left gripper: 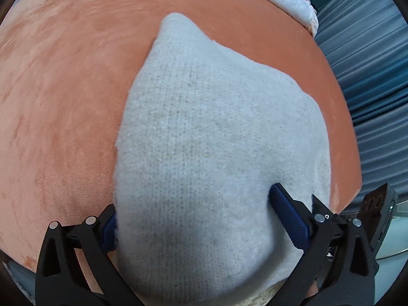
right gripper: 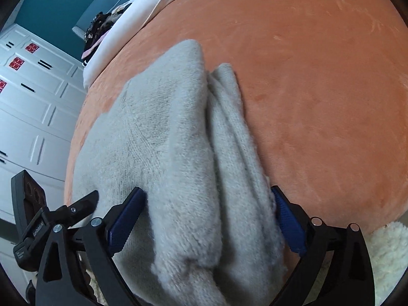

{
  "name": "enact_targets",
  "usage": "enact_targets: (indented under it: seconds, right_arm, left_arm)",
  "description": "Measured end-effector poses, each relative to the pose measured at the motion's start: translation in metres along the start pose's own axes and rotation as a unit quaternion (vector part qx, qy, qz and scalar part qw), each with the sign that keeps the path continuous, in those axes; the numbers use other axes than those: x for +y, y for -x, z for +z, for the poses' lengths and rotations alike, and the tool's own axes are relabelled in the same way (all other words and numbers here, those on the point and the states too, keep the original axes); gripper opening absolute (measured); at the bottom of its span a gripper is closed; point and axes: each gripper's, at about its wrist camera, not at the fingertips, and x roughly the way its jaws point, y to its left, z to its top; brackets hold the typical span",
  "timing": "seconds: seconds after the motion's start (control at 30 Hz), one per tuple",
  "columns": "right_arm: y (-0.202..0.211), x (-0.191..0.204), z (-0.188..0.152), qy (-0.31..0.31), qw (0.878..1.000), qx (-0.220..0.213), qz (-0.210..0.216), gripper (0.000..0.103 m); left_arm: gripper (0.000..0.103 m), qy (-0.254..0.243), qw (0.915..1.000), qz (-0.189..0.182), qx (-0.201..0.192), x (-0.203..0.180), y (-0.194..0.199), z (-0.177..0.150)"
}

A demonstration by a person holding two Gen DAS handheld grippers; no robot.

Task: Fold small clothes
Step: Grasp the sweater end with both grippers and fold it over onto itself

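A pale grey knitted garment lies on an orange plush bed cover. In the left wrist view my left gripper is open, its blue-padded jaws wide apart with the near end of the garment bulging between them. In the right wrist view the same garment shows a folded strip along its right side. My right gripper is open too, its jaws on either side of the bunched near edge. The other gripper's black body shows at the lower left.
White bedding lies along the far edge of the orange cover. White cabinet doors stand on the left, blue pleated curtains on the right. A cream fleece piece lies at the near right corner.
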Motion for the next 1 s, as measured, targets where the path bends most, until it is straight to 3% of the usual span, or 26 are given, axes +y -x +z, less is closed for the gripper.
enact_targets:
  seconds: [0.17,0.23,0.3,0.37,0.4,0.47,0.53,0.7,0.77,0.87,1.0]
  right_arm:
    - [-0.009,0.013,0.009,-0.01,1.0,0.002,0.012,0.091]
    - [-0.013,0.02,0.014,-0.017,1.0,0.004,0.014,0.087]
    - [-0.011,0.024,0.016,-0.018,1.0,0.001,0.008,0.076]
    - [-0.005,0.029,0.02,-0.016,1.0,-0.003,0.003,0.049]
    - [0.002,0.028,0.02,-0.016,1.0,-0.006,0.003,0.041]
    - [0.019,0.028,0.02,-0.021,1.0,-0.018,0.014,0.033]
    - [0.043,0.034,0.016,-0.018,0.999,-0.037,0.015,0.032]
    - [0.131,0.047,0.0,0.007,0.994,-0.113,0.002,0.032]
    - [0.169,0.055,-0.003,0.019,0.988,-0.154,-0.004,0.032]
    - [0.234,0.083,-0.003,0.056,0.969,-0.238,-0.013,0.032]
    - [0.316,0.139,0.0,0.119,0.926,-0.358,0.014,0.032]
  left_arm:
    - [0.097,-0.024,0.9995,0.022,0.007,-0.019,0.003,0.003]
    - [0.092,-0.038,0.9988,0.03,0.009,-0.027,0.005,0.004]
    - [0.083,-0.05,0.9982,0.032,0.008,-0.032,0.011,0.002]
    - [0.07,-0.059,0.9978,0.028,0.009,-0.039,0.018,0.004]
    - [0.066,-0.064,0.9976,0.027,0.008,-0.039,0.022,0.005]
    - [0.053,-0.076,0.997,0.015,0.004,-0.046,0.034,0.007]
    - [0.049,-0.081,0.9967,-0.01,0.002,-0.051,0.048,0.007]
    - [0.046,-0.116,0.9898,-0.082,-0.006,-0.084,0.092,-0.003]
    - [0.046,-0.142,0.9834,-0.111,-0.021,-0.101,0.115,-0.008]
    - [0.046,-0.195,0.9649,-0.158,-0.076,-0.137,0.169,-0.008]
    - [0.046,-0.248,0.9308,-0.209,-0.168,-0.162,0.253,0.003]
